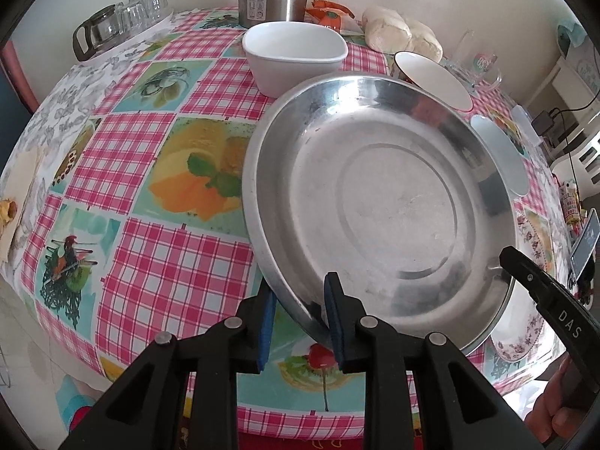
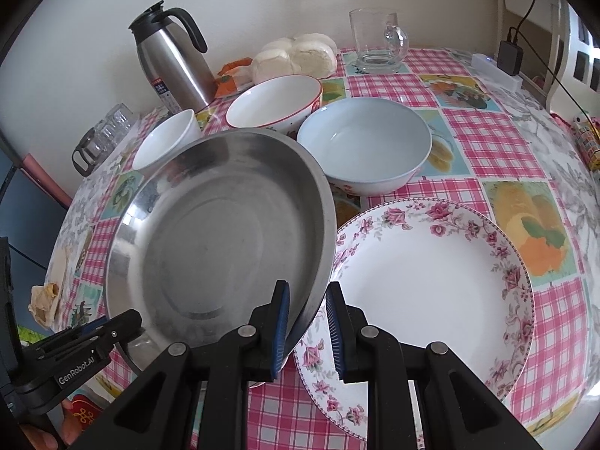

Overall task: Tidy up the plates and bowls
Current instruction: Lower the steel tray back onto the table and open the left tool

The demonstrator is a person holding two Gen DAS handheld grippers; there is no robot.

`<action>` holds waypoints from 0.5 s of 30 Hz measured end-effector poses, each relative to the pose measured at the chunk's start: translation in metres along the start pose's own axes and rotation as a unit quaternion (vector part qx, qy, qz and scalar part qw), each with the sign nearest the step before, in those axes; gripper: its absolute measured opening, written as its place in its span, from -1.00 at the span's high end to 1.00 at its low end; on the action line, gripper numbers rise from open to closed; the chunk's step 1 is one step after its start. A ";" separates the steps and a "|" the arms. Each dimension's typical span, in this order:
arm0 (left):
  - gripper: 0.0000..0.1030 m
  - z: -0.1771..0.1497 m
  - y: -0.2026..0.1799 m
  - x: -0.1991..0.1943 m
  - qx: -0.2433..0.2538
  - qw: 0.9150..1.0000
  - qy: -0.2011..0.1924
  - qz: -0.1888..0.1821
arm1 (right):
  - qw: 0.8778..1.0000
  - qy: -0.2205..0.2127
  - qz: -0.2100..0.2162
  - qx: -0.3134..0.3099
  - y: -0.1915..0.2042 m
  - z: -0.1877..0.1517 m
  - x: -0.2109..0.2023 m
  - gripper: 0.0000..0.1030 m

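Left wrist: fingers [image 1: 332,311] on tilted steel plate [image 1: 378,202] (rim between pads).

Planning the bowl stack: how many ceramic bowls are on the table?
3: white squarish bowl at left by the thermos, red-rimmed bowl behind, pale blue bowl right of it. The steel pan may hide others.
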State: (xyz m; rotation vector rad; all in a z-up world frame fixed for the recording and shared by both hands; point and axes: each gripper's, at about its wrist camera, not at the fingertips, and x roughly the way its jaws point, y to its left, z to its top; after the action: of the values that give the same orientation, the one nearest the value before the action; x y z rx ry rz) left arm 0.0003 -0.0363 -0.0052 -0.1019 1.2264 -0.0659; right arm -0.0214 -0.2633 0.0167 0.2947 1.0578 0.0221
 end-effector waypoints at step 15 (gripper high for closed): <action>-0.21 0.003 -0.002 -0.023 0.006 0.999 -0.054 0.006 | 0.999 -0.026 -0.017 0.030 -0.013 0.003 -0.009 -0.16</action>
State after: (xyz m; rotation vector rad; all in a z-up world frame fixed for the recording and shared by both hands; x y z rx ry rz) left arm -0.0044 -0.0360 0.0177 -0.0865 1.1187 -0.0571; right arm -0.0252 -0.2775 0.0229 0.3309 1.0131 -0.0472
